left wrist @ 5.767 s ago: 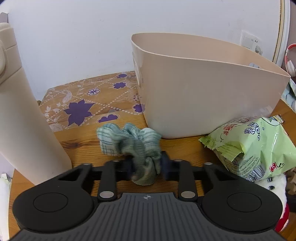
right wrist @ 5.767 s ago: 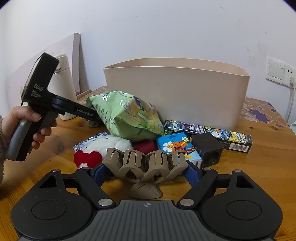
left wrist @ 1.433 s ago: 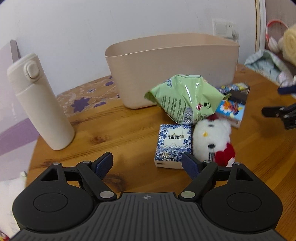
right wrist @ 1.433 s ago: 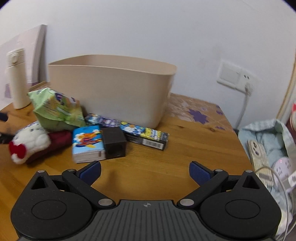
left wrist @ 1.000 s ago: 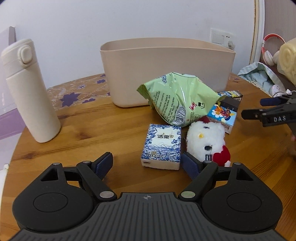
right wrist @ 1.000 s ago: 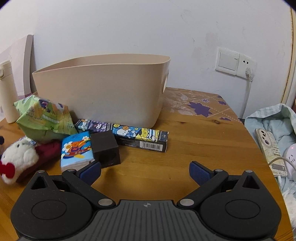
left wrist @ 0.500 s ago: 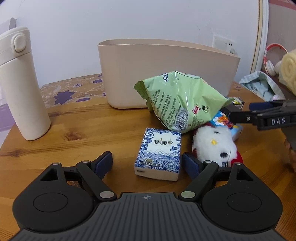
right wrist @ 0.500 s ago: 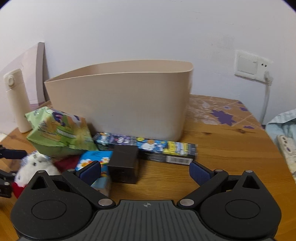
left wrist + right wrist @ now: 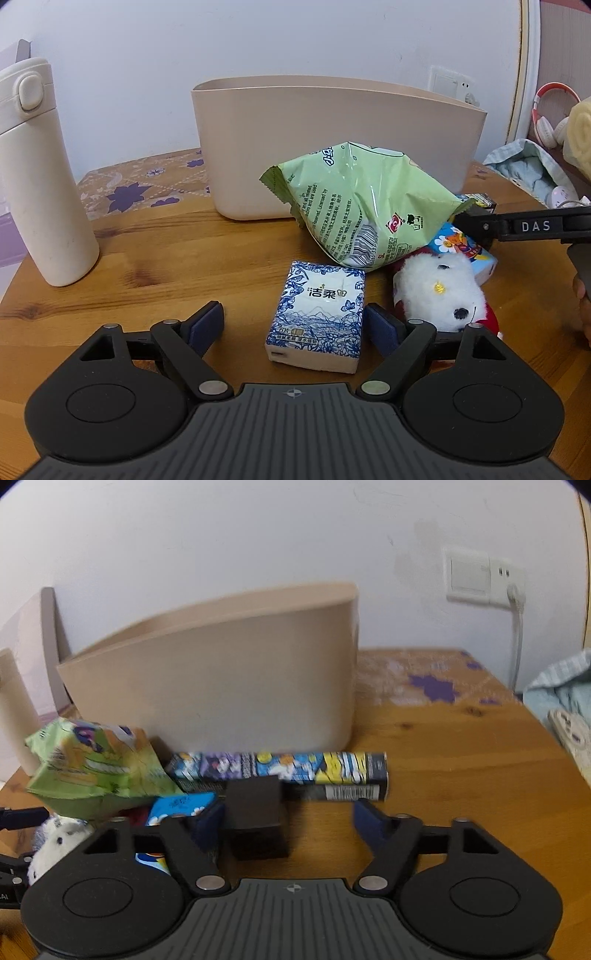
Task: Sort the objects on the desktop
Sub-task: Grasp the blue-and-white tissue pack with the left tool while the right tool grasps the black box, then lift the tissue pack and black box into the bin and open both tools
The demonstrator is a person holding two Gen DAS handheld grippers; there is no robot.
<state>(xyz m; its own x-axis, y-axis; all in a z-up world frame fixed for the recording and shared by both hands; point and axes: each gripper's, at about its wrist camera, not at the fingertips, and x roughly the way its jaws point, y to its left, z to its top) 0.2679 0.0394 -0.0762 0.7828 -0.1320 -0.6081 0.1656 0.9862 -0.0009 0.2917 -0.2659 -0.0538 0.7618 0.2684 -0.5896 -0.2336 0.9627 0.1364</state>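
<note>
Tissue pack (image 9: 317, 313) lay flat on the round wooden table (image 9: 166, 251), between the pads of my left gripper (image 9: 293, 325), whose jaws stood wide and touched nothing; that gripper had edged closer to the pack over the previous second or so. My right gripper (image 9: 284, 823) had just been closing around the small black cube (image 9: 255, 812), which had stood ahead of the spread fingers half a second before. The cube now sat between them, hard against the left pad, with a clear gap to the right pad, so the jaws stood part open and, by my judgement, had not yet gripped.

Beige storage bin (image 9: 332, 147) stood upright at the back of the table, its inside hidden from both cameras. In front of it lay the green snack bag (image 9: 362, 206), the white plush toy (image 9: 439, 291), the small blue cartoon pack (image 9: 177, 806) and the long cartoon-printed box (image 9: 288, 771), which rested just before the bin's wall. A cream flask (image 9: 40, 177) stood well apart at the table's left edge.

Both pickups looked about to begin, with most of the clutter still outside the bin.
</note>
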